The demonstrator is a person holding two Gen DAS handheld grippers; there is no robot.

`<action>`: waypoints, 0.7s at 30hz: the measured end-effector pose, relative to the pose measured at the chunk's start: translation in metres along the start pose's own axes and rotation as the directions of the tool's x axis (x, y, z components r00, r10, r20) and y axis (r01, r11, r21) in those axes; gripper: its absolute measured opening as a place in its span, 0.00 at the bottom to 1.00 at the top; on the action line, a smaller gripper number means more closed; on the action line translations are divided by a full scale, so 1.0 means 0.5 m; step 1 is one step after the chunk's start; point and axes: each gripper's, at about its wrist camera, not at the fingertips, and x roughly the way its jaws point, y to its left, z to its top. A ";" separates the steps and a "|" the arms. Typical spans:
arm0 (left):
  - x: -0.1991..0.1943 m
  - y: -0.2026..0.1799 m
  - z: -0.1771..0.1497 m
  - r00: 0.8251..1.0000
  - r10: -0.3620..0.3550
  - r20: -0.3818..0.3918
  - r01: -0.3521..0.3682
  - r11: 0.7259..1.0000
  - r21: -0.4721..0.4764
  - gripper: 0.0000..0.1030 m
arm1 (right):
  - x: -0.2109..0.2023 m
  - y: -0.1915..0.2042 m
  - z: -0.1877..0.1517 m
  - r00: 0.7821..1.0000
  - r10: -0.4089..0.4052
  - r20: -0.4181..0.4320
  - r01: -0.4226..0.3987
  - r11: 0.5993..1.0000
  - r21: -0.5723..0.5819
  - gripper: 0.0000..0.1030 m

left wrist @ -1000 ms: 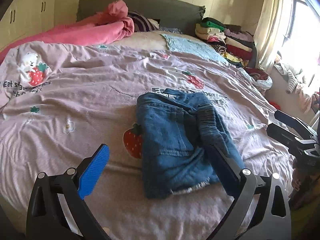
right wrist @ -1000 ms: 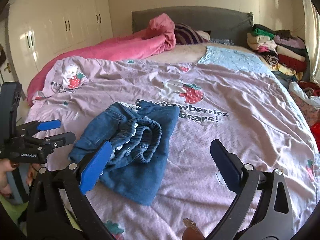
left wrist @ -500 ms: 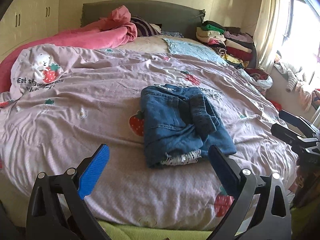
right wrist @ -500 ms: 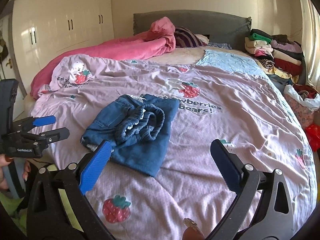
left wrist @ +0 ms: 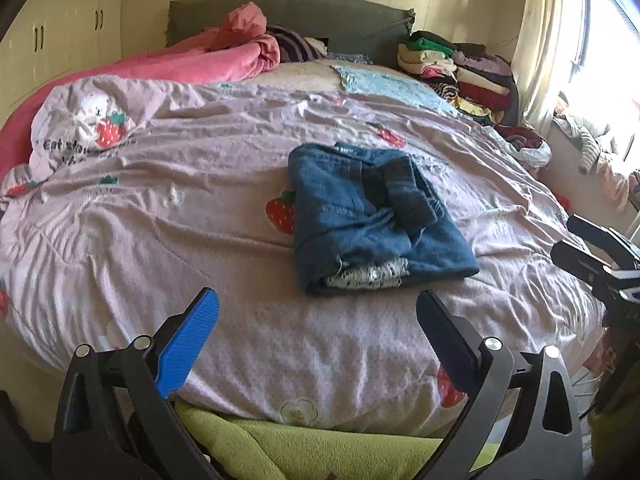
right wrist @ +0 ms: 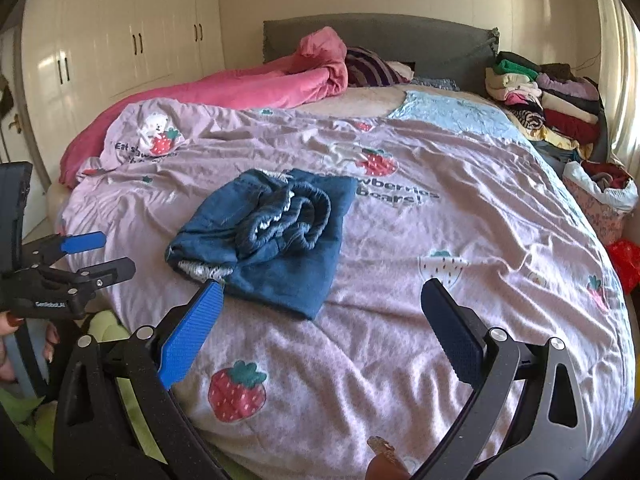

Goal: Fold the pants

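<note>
Viewing along the left claw (left wrist: 318, 332), I see both fingers spread wide with nothing between them; it hangs short of the bed's near edge, clear of the fabric. The right claw (right wrist: 322, 322) stands the same: jaws wide apart, empty, over the near part of the bed cover (right wrist: 460, 216).

The pants (left wrist: 368, 216), blue denim, lie folded into a compact bundle on the lilac strawberry-print bed cover (left wrist: 200, 184), roughly mid-bed and nearer the foot than the headboard. From the right wrist view the pants (right wrist: 276, 236) show the elastic waistband bunched on top of the bundle, and a pale lining edge shows at the near left corner. No claw touches them.

In the left wrist view the right claw (left wrist: 580, 246) shows at the right edge, well apart from the pants. In the right wrist view the left claw (right wrist: 102, 254) shows at the left edge, beside the bed, with a hand (right wrist: 10, 340) gripping its handle below.

Further items on the bed: a pink blanket (right wrist: 248, 88) heaped along the far left side near the grey headboard (right wrist: 400, 36), a light blue cloth (right wrist: 456, 114) at the far right, and a stack of folded clothes (right wrist: 548, 96) beside the headboard. White wardrobe doors (right wrist: 120, 40) stand left of the bed.
</note>
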 end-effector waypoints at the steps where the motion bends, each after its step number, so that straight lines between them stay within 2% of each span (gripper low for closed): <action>1: 0.002 0.001 -0.003 1.000 0.002 -0.004 -0.002 1.000 0.001 0.96 | 0.003 0.000 -0.005 1.000 -0.002 -0.007 0.002 1.000 0.002 0.91; 11: 0.024 0.010 -0.024 0.999 0.029 -0.035 -0.030 1.000 -0.009 0.96 | 0.043 0.007 -0.052 0.999 -0.003 -0.052 0.004 1.000 0.020 0.91; 21: 0.030 0.006 -0.030 0.998 0.040 -0.047 -0.040 0.999 -0.005 0.96 | 0.050 0.011 -0.052 0.998 -0.012 -0.056 0.013 1.000 0.011 0.91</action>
